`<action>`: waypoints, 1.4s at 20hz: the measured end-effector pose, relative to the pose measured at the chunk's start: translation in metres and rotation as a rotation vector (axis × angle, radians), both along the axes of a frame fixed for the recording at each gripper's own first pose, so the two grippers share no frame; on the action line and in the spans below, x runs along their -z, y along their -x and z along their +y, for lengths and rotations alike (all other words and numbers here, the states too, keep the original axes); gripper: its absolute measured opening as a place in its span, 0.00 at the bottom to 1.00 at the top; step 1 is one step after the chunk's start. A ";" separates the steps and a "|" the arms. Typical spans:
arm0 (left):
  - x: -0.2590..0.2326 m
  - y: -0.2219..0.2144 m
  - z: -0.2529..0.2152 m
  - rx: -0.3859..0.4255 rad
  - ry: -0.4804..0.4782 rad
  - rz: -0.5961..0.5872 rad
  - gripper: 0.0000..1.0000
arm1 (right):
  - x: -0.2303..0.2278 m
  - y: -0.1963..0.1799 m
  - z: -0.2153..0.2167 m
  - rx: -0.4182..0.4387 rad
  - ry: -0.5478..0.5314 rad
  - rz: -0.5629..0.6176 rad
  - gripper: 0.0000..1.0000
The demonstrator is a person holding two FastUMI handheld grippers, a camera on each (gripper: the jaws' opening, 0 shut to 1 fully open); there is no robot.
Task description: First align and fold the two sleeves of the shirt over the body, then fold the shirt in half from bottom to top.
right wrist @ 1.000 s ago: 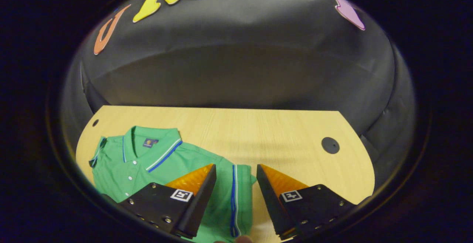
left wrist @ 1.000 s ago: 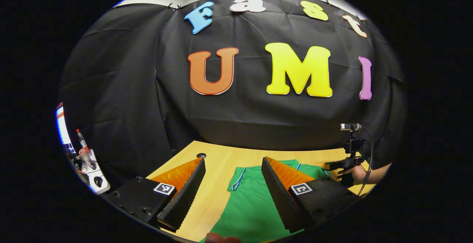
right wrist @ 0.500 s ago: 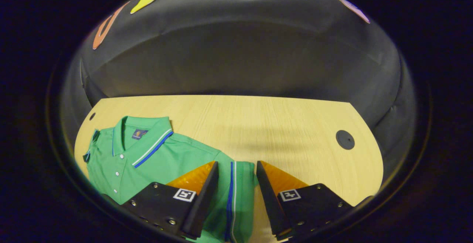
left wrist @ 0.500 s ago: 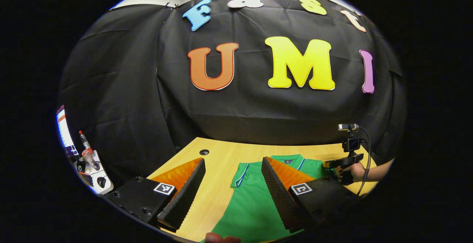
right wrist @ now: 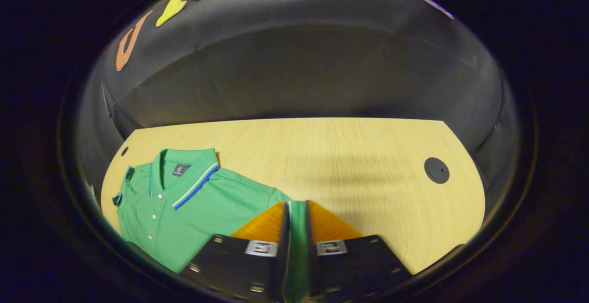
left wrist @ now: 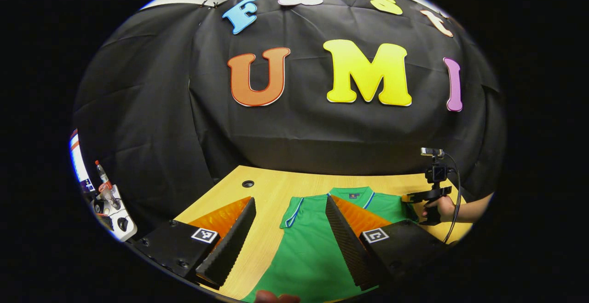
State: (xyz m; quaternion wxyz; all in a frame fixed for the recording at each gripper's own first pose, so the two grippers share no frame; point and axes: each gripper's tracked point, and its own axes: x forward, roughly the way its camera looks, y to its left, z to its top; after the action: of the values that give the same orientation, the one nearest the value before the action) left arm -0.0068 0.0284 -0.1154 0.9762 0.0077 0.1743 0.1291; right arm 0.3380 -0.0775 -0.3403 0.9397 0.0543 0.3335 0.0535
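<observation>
Right tongs [right wrist: 297, 229]: clenched on the shirt's sleeve [right wrist: 298, 220], the green cloth pinched in the narrow slit between both fingers, low over the table [right wrist: 349, 155].
Left tongs [left wrist: 287, 234]: released, fingers wide apart, hovering above the shirt [left wrist: 313, 252]; one finger over bare wood, the other over the shirt's body.
Shirt: green polo, lying flat on the table, collar [right wrist: 186, 174] toward the booth wall.
Hand [left wrist: 436, 208]: seen from the left gripper view, gripping the far tongs at the shirt's edge.
Table: round hole cover [right wrist: 436, 170] well apart from the shirt.
Beyond the table's edge: bottle [left wrist: 103, 185].
</observation>
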 end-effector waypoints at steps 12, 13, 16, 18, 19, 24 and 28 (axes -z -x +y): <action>0.001 0.020 0.011 -0.017 0.034 -0.004 0.98 | -0.055 0.014 0.012 0.013 -0.084 -0.041 0.10; 0.000 0.022 0.014 -0.020 0.035 -0.007 0.98 | -0.062 0.017 0.019 0.008 -0.100 -0.047 0.10; 0.001 0.028 0.024 -0.032 0.043 -0.019 0.98 | -0.083 0.025 0.043 -0.017 -0.128 -0.054 0.10; -0.001 0.032 0.032 -0.040 0.053 -0.030 0.98 | -0.093 0.028 0.060 -0.036 -0.125 -0.062 0.09; -0.001 0.034 0.036 -0.044 0.058 -0.033 0.98 | -0.098 0.030 0.070 -0.044 -0.123 -0.066 0.09; 0.001 0.047 0.061 -0.073 0.069 -0.042 0.98 | -0.095 0.032 0.117 -0.091 -0.088 -0.044 0.10; 0.003 0.058 0.083 -0.089 0.053 -0.038 0.98 | -0.083 0.034 0.152 -0.136 -0.052 -0.021 0.09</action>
State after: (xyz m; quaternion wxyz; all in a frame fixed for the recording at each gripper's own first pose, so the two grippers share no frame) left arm -0.0646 0.1114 -0.1186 0.9725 -0.0285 0.1591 0.1679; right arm 0.3036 0.0749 -0.2574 0.9356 0.0551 0.3249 0.1264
